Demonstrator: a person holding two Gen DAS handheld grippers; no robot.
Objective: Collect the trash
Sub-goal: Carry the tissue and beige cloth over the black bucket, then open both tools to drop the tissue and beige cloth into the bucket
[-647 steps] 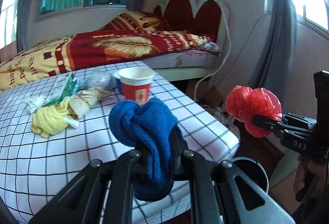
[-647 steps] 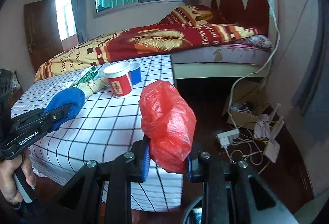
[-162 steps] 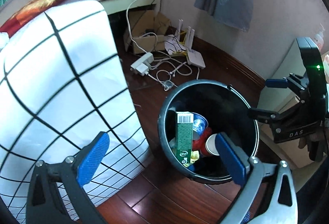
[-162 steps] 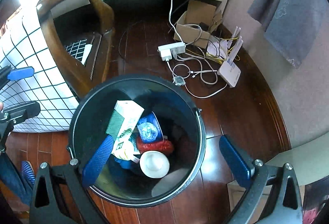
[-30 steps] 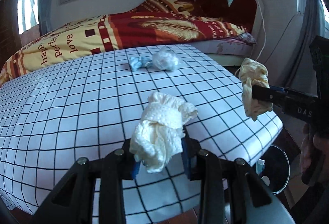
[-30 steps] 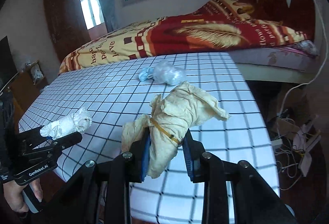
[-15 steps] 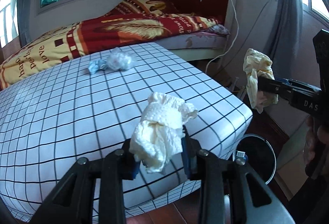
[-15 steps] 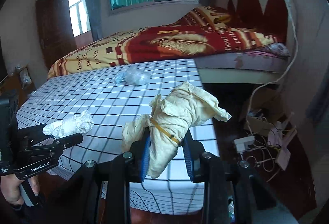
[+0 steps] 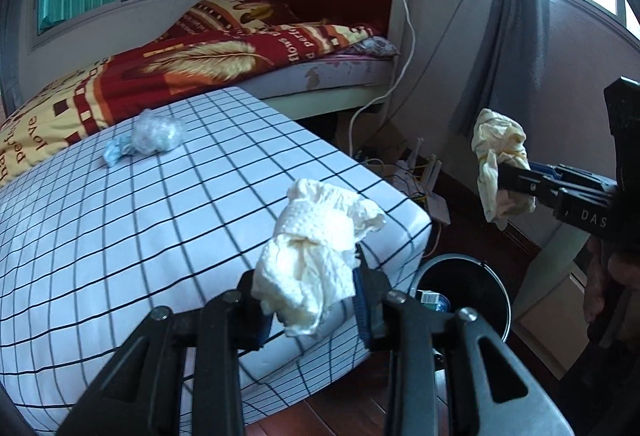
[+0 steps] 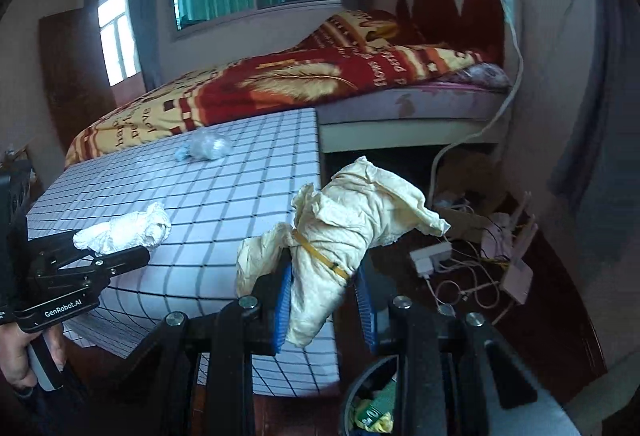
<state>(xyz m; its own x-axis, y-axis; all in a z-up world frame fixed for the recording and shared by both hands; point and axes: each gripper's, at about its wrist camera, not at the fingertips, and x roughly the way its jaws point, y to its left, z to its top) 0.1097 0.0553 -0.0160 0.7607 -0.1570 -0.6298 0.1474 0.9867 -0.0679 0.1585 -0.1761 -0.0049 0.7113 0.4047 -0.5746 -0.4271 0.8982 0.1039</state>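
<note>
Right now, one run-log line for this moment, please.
left gripper: shut on tissue | right gripper: shut on rag | bin: below, holds trash | table: clear wad left

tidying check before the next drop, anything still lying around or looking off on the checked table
One leftover: a crumpled clear plastic wad with a bluish scrap beside it lies on the checked table. Nothing looks spilled or damaged there.
</note>
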